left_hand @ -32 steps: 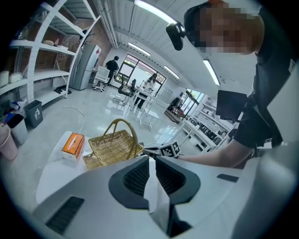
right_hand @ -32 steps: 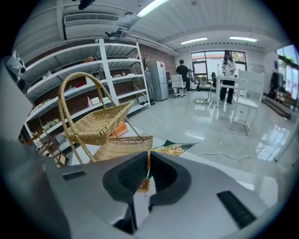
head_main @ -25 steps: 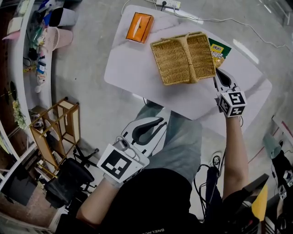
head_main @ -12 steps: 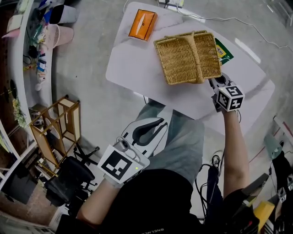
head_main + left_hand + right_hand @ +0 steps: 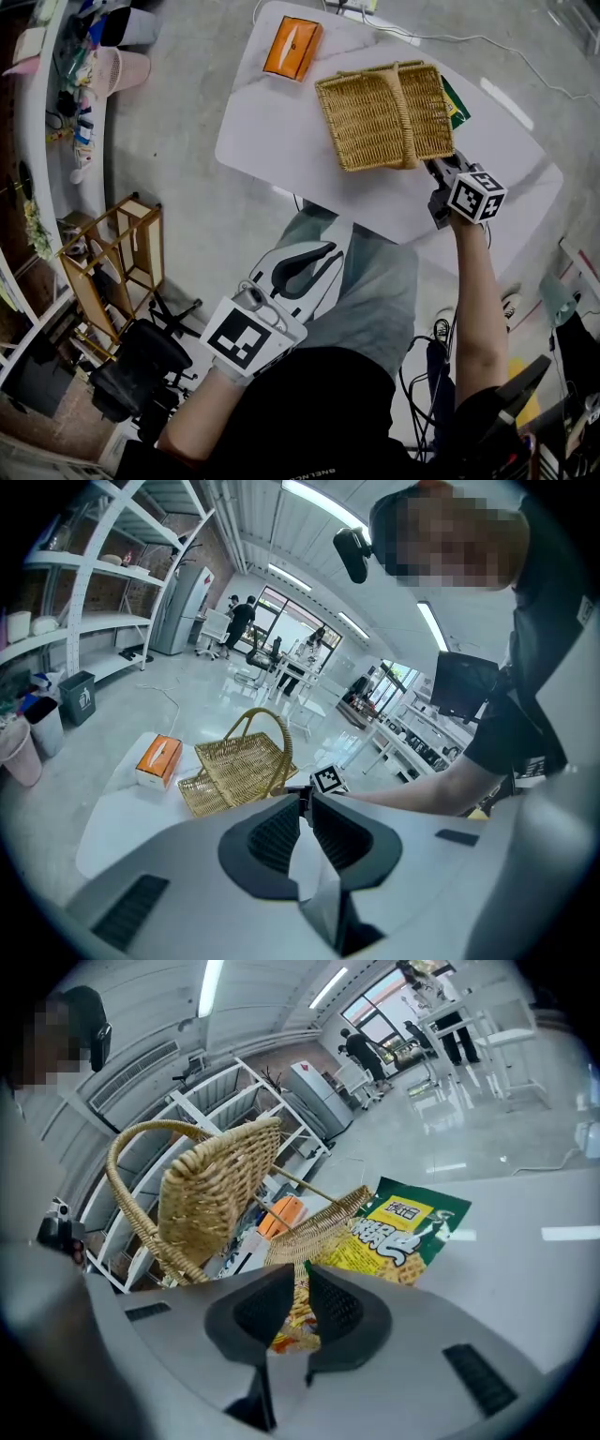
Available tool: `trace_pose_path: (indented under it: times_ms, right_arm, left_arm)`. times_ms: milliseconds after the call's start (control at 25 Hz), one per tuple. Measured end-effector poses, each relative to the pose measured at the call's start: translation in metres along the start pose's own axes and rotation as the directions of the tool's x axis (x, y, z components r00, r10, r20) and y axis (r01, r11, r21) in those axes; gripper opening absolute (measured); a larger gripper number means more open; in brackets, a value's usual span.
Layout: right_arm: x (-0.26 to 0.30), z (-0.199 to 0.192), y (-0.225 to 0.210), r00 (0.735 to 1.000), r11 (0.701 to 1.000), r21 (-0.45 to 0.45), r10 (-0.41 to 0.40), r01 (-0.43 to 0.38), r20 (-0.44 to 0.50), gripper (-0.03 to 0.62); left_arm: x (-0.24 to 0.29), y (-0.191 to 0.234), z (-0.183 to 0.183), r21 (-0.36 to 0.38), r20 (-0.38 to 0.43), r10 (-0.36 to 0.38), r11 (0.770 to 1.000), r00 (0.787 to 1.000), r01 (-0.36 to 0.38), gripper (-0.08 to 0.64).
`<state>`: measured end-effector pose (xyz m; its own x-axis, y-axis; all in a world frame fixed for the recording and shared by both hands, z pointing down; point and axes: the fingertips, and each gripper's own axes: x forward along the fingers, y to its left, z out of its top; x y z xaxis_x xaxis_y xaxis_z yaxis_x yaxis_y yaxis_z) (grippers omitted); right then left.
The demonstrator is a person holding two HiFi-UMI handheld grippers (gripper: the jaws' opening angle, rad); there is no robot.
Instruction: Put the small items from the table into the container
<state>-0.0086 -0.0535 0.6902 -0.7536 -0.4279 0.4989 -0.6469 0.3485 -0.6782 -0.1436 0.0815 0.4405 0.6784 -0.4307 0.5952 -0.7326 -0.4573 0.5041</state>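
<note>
Opening right gripper [image 5: 442, 172] jaws around bag [image 5: 457, 103] edge beside basket [image 5: 375, 117], upper right, while holding left gripper [image 5: 330, 253] pressed together, empty, lower centre.

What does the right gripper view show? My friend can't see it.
The right gripper, jaws just starting to open, has a corner of a green and yellow snack bag between them. The bag lies partly under a tilted wicker basket on a white table.

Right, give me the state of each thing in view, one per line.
Woven wicker basket with handle: upright on white table, nothing visible inside.
Green-and-yellow snack bag: flat, partly hidden by the basket.
Orange tissue box: on the table, apart from the basket.
Right gripper: jaws on the bag's corner, opening.
Left gripper: jaws together, empty.
</note>
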Motion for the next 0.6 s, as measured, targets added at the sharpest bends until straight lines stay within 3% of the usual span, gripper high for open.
trace_pose_path:
  times_ms: [600]
  right_arm:
    - [-0.054, 0.010, 0.013, 0.994, 0.994, -0.044, -0.098, 0.100, 0.044, 0.038]
  left_arm:
    - [0.000, -0.025, 0.019, 0.062, 0.022, -0.082, 0.995, 0.996, 0.080, 0.044]
